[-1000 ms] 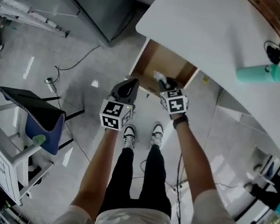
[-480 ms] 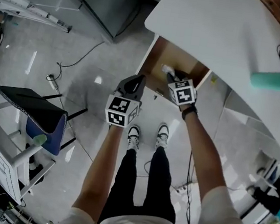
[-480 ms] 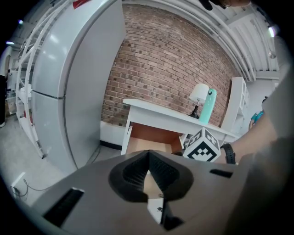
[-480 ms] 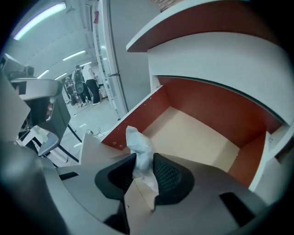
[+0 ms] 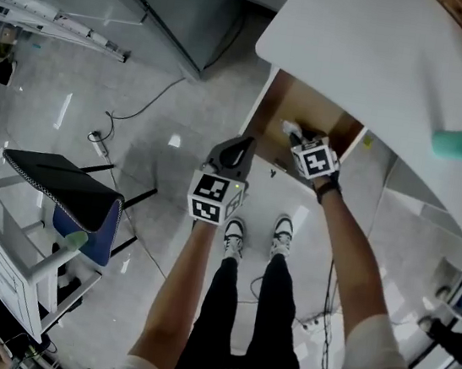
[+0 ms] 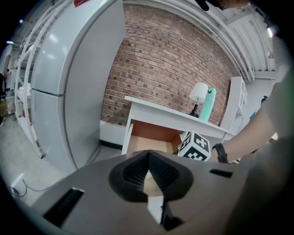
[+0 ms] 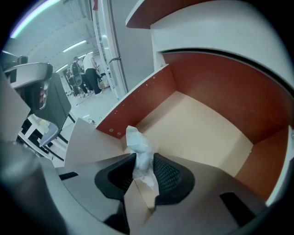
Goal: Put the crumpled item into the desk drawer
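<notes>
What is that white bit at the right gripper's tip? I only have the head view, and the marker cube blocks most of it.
Observer: A crumpled white tissue, pinched upright between the jaws of the right gripper.
Operator: Is it over the drawer?
Observer: Yes, the right gripper view looks past the tissue onto the bare, pale floor inside.
Operator: Is the left gripper holding anything?
Observer: No, its jaws meet at the tips with nothing between them.
</notes>
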A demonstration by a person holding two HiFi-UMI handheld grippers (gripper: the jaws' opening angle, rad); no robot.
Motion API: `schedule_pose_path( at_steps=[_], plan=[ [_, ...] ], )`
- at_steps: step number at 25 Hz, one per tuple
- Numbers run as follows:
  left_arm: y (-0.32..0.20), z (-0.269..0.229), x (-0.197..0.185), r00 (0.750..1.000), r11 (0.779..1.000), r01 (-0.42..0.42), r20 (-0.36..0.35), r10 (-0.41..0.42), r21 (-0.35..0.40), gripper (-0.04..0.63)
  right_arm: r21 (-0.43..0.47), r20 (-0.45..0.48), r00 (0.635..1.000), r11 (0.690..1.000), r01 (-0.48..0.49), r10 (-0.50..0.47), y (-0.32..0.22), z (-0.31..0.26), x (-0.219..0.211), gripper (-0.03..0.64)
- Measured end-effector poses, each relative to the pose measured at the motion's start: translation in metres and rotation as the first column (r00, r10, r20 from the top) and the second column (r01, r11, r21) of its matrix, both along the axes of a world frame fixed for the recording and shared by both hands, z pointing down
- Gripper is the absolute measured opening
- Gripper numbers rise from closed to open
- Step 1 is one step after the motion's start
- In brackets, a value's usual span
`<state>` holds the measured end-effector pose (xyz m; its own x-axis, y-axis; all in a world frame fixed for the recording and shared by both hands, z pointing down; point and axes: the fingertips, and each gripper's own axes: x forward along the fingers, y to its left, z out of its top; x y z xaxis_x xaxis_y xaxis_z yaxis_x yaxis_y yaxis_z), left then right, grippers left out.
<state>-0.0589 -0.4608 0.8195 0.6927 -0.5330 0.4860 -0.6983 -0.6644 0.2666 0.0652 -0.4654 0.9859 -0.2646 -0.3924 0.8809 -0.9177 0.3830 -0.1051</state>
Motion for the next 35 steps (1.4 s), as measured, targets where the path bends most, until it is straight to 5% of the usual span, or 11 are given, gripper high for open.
schedule_pose_path(
  at_steps=[7, 13, 23, 35],
  plan=[
    [0.000, 0.005, -0.005, 1.000, 1.000, -0.001, 0.012, 0.002, -0.004, 0.000, 0.030, 0.024, 1.000, 1.000, -0.003, 0.003, -0.004, -0.008, -0.002, 0.181],
    [0.000, -0.006, -0.006, 1.000, 1.000, 0.015, 0.013, -0.015, -0.004, 0.000, 0.037, 0.019, 1.000, 0.999, -0.024, 0.023, 0.006, -0.030, 0.006, 0.184],
    [0.015, -0.060, -0.011, 0.999, 1.000, 0.025, 0.048, -0.025, -0.007, 0.000, 0.196, 0.101, 0.989, 0.973, -0.123, 0.105, 0.036, -0.126, 0.006, 0.184],
    [0.032, -0.191, 0.002, 0.999, 0.994, 0.033, 0.033, -0.037, 0.107, -0.002, 0.441, 0.153, 0.969, 0.864, -0.242, 0.194, 0.060, -0.308, 0.015, 0.173]
  ],
)
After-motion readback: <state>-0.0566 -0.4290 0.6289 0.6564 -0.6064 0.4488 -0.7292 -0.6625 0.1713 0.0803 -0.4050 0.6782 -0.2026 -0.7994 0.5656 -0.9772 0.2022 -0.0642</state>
